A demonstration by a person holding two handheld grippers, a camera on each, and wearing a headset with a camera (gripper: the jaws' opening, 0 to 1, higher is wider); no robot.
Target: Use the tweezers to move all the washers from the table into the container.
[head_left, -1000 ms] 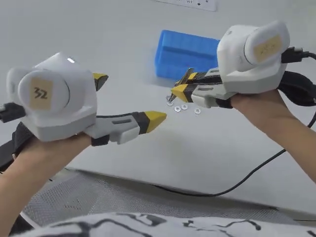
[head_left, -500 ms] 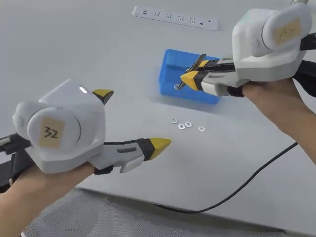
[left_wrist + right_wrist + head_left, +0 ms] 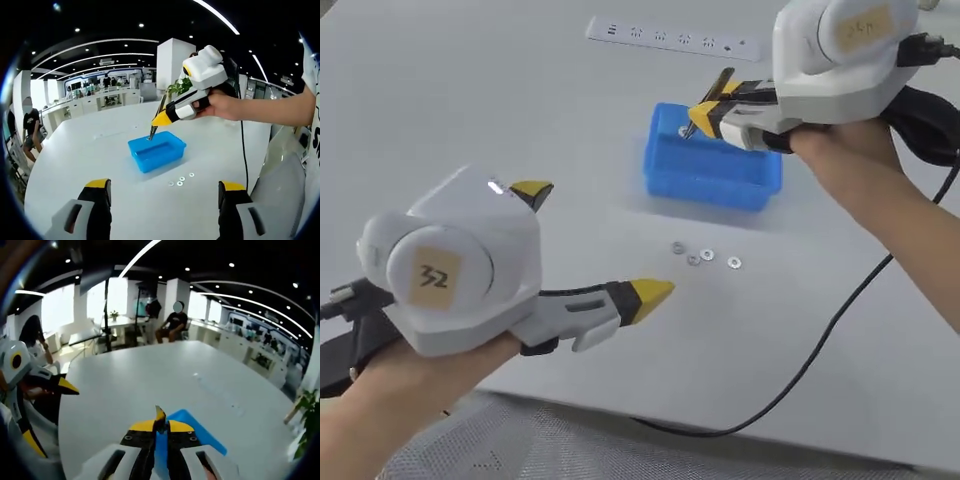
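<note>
- Right gripper [image 3: 713, 103] — clamped on tweezers [image 3: 151, 132] — has swung up over the container [image 3: 710, 185].
- Four washers [image 3: 706, 256] left to move; tips pressed together, probably pinching a fifth.

My table [image 3: 470, 110] is white, plain. Power strip [image 3: 675, 38] lies flat at its far side. Beyond the table a person [image 3: 172, 322] sits; plant [image 3: 302, 412] at far right.
</note>
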